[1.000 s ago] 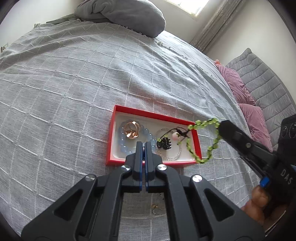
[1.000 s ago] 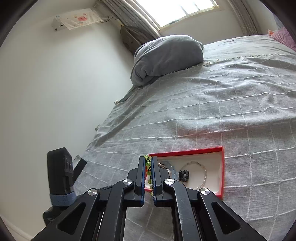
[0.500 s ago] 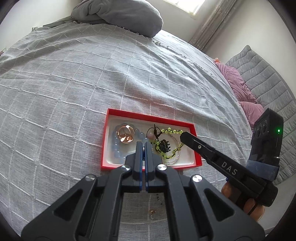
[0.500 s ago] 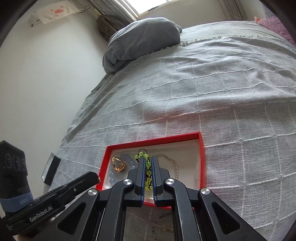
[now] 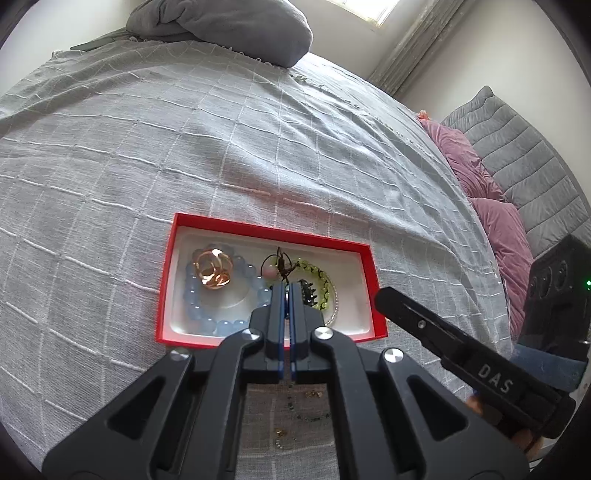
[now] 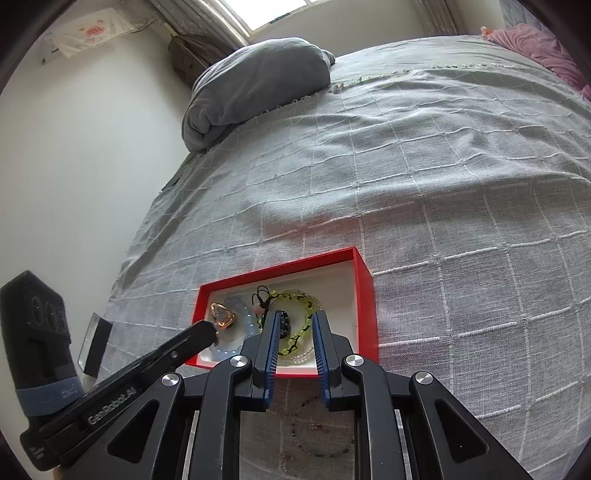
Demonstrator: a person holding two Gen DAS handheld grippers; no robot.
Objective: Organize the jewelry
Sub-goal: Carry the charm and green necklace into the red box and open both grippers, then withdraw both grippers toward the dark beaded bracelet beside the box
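Note:
A red box (image 5: 266,230) (image 6: 364,280) with a white inside lies on the grey bed. In it are a blue bead bracelet (image 5: 192,299) (image 6: 249,321), gold rings (image 5: 214,271) (image 6: 221,317), a black piece (image 5: 308,295) and a green bead bracelet (image 5: 321,275) (image 6: 295,295). My right gripper (image 6: 295,321) (image 5: 384,297) hangs at the box's near right edge. Its jaws are opening, and the green bracelet lies loose in the box beyond them, with no pad pressing on it. My left gripper (image 5: 287,291) (image 6: 207,330) is shut and empty over the box's near edge.
Thin loose chains (image 5: 310,415) (image 6: 317,428) lie on the bedspread just in front of the box, under both grippers. A rolled grey blanket (image 5: 221,26) (image 6: 258,85) sits at the far end. Pink pillows (image 5: 491,206) line the right side. A white wall borders the bed's left.
My right gripper came down over the box with the green bracelet and parted its jaws; the bracelet now lies in the box. My left gripper moved slightly closer to the box, still shut.

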